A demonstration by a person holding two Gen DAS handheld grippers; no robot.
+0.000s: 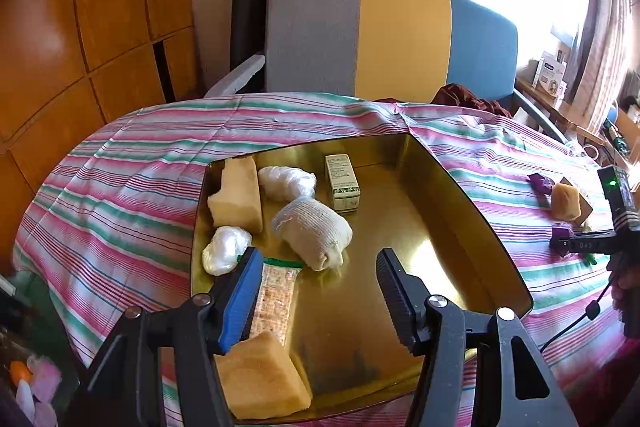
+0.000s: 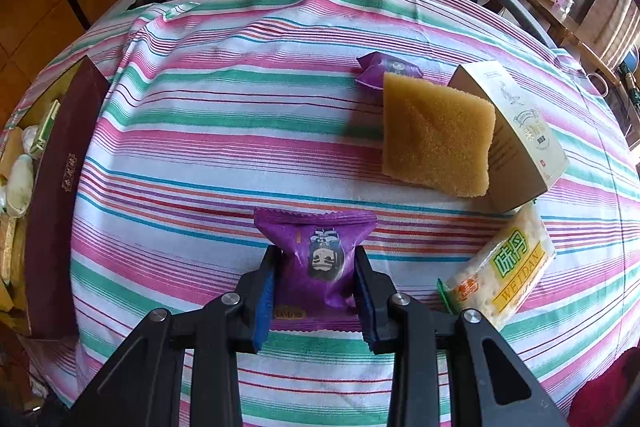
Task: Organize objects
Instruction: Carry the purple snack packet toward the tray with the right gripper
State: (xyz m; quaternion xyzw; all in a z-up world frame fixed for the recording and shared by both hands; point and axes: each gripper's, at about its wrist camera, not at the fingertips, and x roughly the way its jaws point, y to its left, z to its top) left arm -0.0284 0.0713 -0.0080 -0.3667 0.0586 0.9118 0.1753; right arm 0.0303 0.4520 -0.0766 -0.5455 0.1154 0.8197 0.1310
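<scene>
Right gripper (image 2: 316, 291) clenched on purple snack packet (image 2: 320, 259), just above striped cloth (image 2: 200, 131), well right of gold tin (image 1: 460, 163). Left gripper (image 1: 316, 291) released, empty, hovering over tin's near end, above wrapped cracker pack (image 1: 276, 295) and beside sponge block (image 1: 260, 379). Risks, as a judgement: slick wrapper sliding from thin pinch during carry; packet crushed by hard squeeze; collision with left gripper over crowded tin.

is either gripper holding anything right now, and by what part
The right gripper pinches the purple snack packet across its middle, one side on each finger. The left gripper is open over the gold tray, holding nothing.
</scene>
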